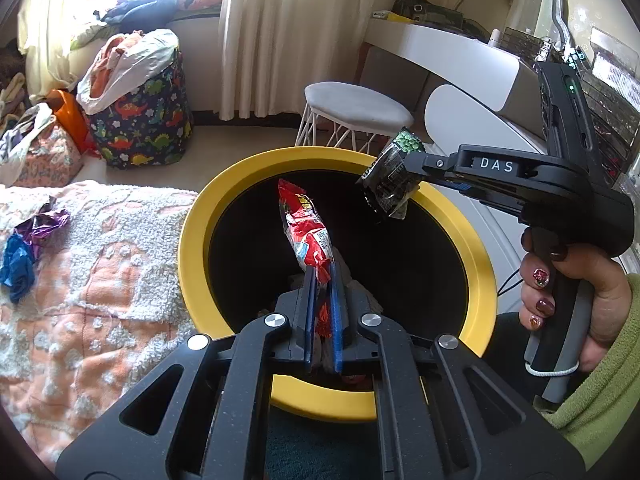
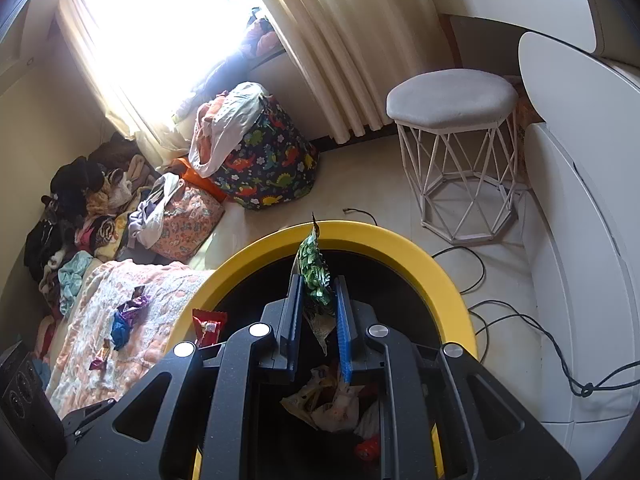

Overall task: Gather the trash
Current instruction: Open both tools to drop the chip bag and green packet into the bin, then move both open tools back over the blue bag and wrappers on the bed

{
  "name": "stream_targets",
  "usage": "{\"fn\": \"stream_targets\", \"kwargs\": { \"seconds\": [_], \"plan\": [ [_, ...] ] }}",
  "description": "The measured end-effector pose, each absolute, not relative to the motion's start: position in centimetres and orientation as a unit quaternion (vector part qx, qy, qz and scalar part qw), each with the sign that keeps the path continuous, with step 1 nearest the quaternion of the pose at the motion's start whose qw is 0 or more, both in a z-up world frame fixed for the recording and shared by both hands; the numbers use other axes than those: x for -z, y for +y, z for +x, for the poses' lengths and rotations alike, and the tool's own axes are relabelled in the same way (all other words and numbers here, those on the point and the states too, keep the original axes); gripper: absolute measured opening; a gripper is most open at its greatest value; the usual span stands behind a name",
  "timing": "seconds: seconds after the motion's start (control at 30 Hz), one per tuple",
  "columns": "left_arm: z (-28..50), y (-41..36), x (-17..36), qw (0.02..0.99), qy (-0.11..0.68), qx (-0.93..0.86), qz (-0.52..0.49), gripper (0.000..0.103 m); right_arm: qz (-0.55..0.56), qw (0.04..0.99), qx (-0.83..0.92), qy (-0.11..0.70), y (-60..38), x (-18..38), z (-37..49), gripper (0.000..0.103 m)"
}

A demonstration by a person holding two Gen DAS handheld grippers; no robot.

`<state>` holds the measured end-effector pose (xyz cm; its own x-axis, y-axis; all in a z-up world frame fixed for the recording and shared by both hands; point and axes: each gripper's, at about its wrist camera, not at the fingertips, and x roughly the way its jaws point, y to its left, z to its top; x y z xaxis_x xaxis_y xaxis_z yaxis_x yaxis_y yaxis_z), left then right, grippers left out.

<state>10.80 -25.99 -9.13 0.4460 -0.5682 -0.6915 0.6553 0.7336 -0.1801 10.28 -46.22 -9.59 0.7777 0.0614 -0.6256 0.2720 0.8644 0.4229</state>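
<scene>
A yellow-rimmed black bin (image 1: 192, 240) stands beside the bed; its rim also shows in the right wrist view (image 2: 400, 248). My left gripper (image 1: 322, 280) is shut on a red snack wrapper (image 1: 306, 228) and holds it over the bin's mouth. My right gripper (image 2: 318, 292) is shut on a green-and-black wrapper (image 2: 314, 268), also over the bin; it shows in the left wrist view (image 1: 390, 178) too. Several wrappers (image 2: 328, 400) lie at the bin's bottom. Purple (image 1: 42, 224) and blue (image 1: 16, 266) wrappers lie on the bed blanket.
A white wire-frame stool (image 2: 452, 100) stands beyond the bin. A dinosaur-print laundry bag (image 2: 264, 164) and piles of clothes (image 2: 80, 208) sit by the curtained window. Cables (image 2: 520, 320) trail on the floor at right, next to a white desk (image 1: 460, 52).
</scene>
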Motion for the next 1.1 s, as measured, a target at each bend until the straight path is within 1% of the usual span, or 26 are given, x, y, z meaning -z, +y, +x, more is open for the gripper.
{"fn": "stream_targets", "kwargs": {
  "seconds": [0.1,0.17,0.23,0.27,0.3,0.33,0.37,0.4,0.43,0.47,0.5,0.57,0.6,0.63,0.67,0.7,0.77,1.1],
  "plan": [
    [11.0,-25.8,9.3,0.848,0.386,0.36,0.052,0.004,0.255,0.907,0.054,0.331,-46.1,9.7,10.5,0.017],
    [10.9,-25.5,9.3,0.848,0.386,0.359,0.048,0.008,0.254,0.907,0.053,0.332,-46.0,9.7,10.6,0.017],
    [11.0,-25.3,9.3,0.849,0.386,0.357,0.043,0.009,0.254,0.907,0.051,0.333,-45.9,9.7,10.6,0.017],
    [11.1,-25.1,9.3,0.851,0.385,0.355,0.04,0.014,0.253,0.907,0.05,0.333,-45.8,9.6,10.6,0.019],
    [11.1,-24.9,9.2,0.852,0.384,0.354,0.037,0.017,0.253,0.907,0.049,0.332,-45.8,9.6,10.6,0.024],
    [11.1,-24.7,9.1,0.854,0.383,0.351,0.034,0.025,0.253,0.908,0.048,0.331,-45.7,9.5,10.6,0.029],
    [11.1,-24.5,9.1,0.856,0.381,0.348,0.032,0.035,0.252,0.908,0.048,0.33,-45.6,9.5,10.6,0.031],
    [11.1,-24.3,9.0,0.858,0.379,0.346,0.028,0.037,0.251,0.909,0.047,0.329,-45.5,9.4,10.6,0.032],
    [11.1,-23.9,8.9,0.86,0.377,0.343,0.024,0.042,0.249,0.91,0.045,0.328,-45.4,9.3,10.6,0.032],
    [11.1,-23.6,8.8,0.862,0.376,0.339,0.02,0.051,0.248,0.911,0.042,0.327,-45.2,9.2,10.6,0.033],
    [11.1,-23.3,8.8,0.865,0.374,0.333,0.017,0.055,0.246,0.912,0.041,0.326,-45.1,9.1,10.6,0.034],
    [11.2,-22.5,8.5,0.872,0.369,0.322,0.01,0.067,0.241,0.914,0.036,0.324,-44.7,8.9,10.7,0.037],
    [11.3,-22.2,8.3,0.875,0.367,0.315,0.007,0.071,0.238,0.915,0.032,0.323,-44.4,8.8,10.7,0.038],
    [11.4,-21.7,8.2,0.879,0.364,0.308,0.002,0.078,0.235,0.917,0.028,0.323,-44.1,8.6,10.8,0.038],
    [11.5,-21.2,8.0,0.882,0.362,0.303,-0.003,0.081,0.231,0.918,0.024,0.322,-43.8,8.5,10.9,0.038],
    [11.7,-20.7,7.9,0.885,0.36,0.297,-0.006,0.082,0.226,0.92,0.021,0.321,-43.4,8.4,10.9,0.038],
    [11.9,-19.7,7.6,0.892,0.354,0.281,-0.011,0.087,0.218,0.922,0.011,0.32,-42.6,8.1,11.1,0.038],
    [12.8,-15.0,6.1,0.919,0.329,0.217,-0.032,0.088,0.165,0.93,-0.053,0.324,-36.6,7.2,12.2,0.039]
  ]
}}
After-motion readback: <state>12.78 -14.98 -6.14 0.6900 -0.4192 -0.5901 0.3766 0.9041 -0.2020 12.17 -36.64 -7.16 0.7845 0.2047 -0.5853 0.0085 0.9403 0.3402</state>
